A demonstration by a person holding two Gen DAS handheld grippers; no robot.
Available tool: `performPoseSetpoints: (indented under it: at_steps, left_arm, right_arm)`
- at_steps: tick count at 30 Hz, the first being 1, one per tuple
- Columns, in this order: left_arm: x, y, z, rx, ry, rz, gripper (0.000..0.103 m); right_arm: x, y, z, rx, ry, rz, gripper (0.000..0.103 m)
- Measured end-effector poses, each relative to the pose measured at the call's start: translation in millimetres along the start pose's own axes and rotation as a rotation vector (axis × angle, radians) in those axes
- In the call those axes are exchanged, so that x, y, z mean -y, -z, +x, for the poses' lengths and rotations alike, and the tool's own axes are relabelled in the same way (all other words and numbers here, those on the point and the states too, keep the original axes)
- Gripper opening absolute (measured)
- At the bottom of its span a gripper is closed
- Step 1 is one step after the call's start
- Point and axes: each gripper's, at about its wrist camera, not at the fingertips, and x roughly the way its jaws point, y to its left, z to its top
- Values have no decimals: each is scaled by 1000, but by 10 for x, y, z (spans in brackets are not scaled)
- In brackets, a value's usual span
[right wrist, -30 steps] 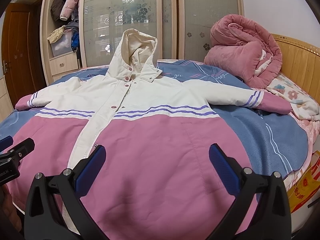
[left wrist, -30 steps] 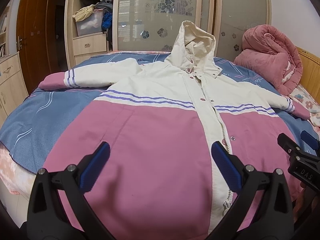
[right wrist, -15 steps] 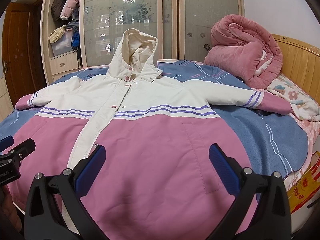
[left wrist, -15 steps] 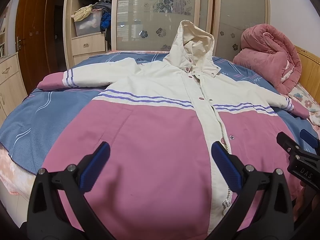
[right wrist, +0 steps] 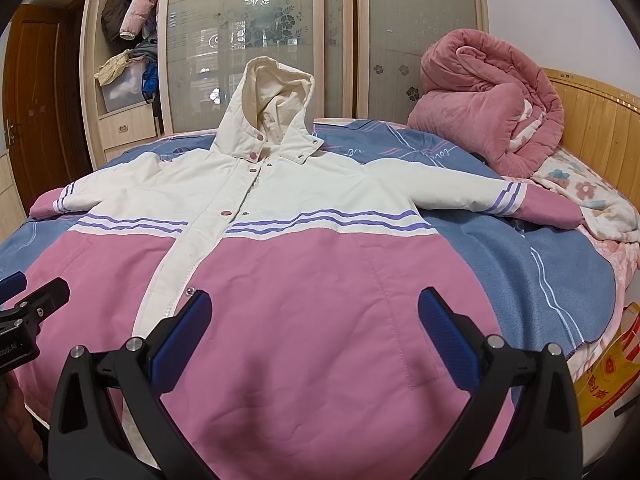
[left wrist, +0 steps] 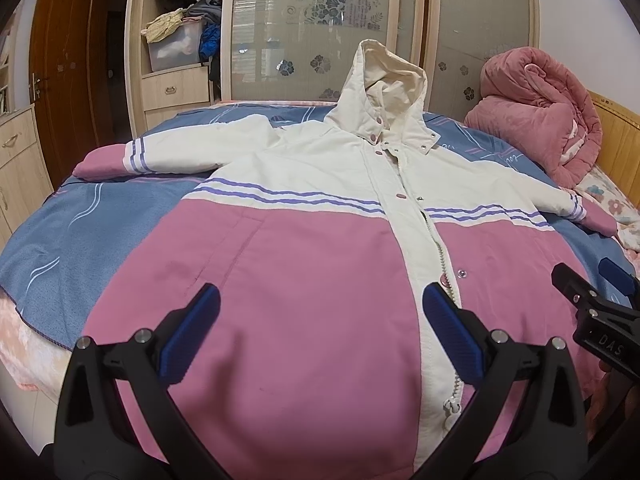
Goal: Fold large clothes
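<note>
A large hooded jacket point(left wrist: 312, 248) point(right wrist: 304, 272), cream above and pink below with purple stripes, lies flat and front-up on the bed, both sleeves spread out sideways and the hood propped up at the far end. My left gripper point(left wrist: 320, 308) hovers open over the pink left half near the hem, nothing between its blue pads point(left wrist: 192, 328). Over the pink right half my right gripper point(right wrist: 316, 312) is open too and holds nothing. Each gripper shows at the edge of the other's view.
The jacket rests on a blue blanket point(left wrist: 68, 232) point(right wrist: 532, 264) covering the bed. A rolled pink quilt point(left wrist: 548, 116) point(right wrist: 492, 108) sits at the far right by the wooden headboard point(right wrist: 596, 128). Wardrobe doors point(right wrist: 256, 40) stand behind. A cabinet point(left wrist: 20, 160) is at left.
Both grippers have stayed open. The left view has shifted slightly, with the jacket sitting a touch lower in frame; the jacket itself has not moved.
</note>
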Motion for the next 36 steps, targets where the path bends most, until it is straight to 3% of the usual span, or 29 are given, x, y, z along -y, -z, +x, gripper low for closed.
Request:
performPoseSetpoints:
  at_steps: [36]
  left_arm:
    - [15, 18, 39, -16, 2, 8, 101]
  right_arm:
    - [18, 29, 29, -1, 5, 4, 102]
